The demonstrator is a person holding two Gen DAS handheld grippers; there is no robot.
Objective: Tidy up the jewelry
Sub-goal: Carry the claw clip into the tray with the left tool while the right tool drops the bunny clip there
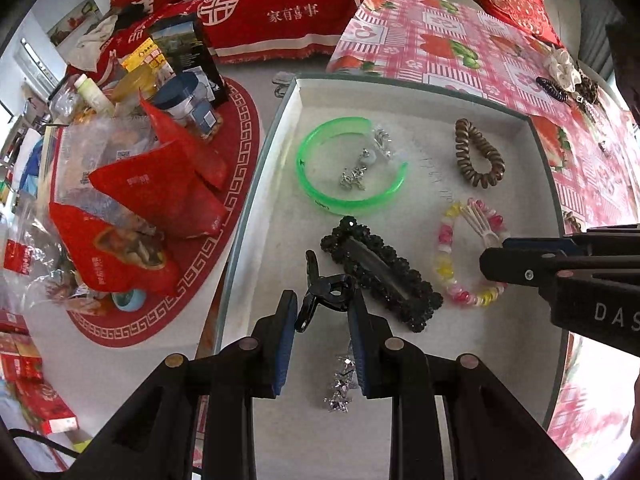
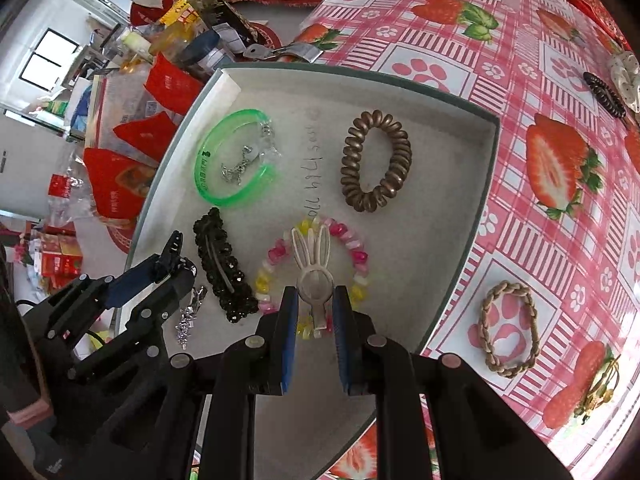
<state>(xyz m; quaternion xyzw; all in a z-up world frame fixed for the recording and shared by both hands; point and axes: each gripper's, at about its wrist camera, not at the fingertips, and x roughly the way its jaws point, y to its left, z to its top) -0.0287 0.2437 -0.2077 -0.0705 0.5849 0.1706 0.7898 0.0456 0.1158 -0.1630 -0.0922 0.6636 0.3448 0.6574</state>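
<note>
A shallow white tray (image 1: 440,112) lies below both grippers. My left gripper (image 1: 323,300) is shut on a small black claw clip (image 1: 320,296) just above the tray's near-left part, beside a black beaded barrette (image 1: 384,272). In the right wrist view, my right gripper (image 2: 316,292) is shut on a cream rabbit-ear hair clip (image 2: 314,276) over a pink and yellow bead bracelet (image 2: 356,252). A green bangle (image 1: 348,200) with silver pieces inside it, a brown spiral hair tie (image 2: 376,160) and a silver star piece (image 1: 340,384) also lie in the tray.
On the strawberry tablecloth (image 2: 520,60) right of the tray lie a braided tan hair tie (image 2: 508,330), a dark spiral tie (image 2: 604,94), a white scrunchie (image 2: 626,76) and a gold piece (image 2: 600,384). Red packets (image 1: 160,184), jars and boxes crowd the left side.
</note>
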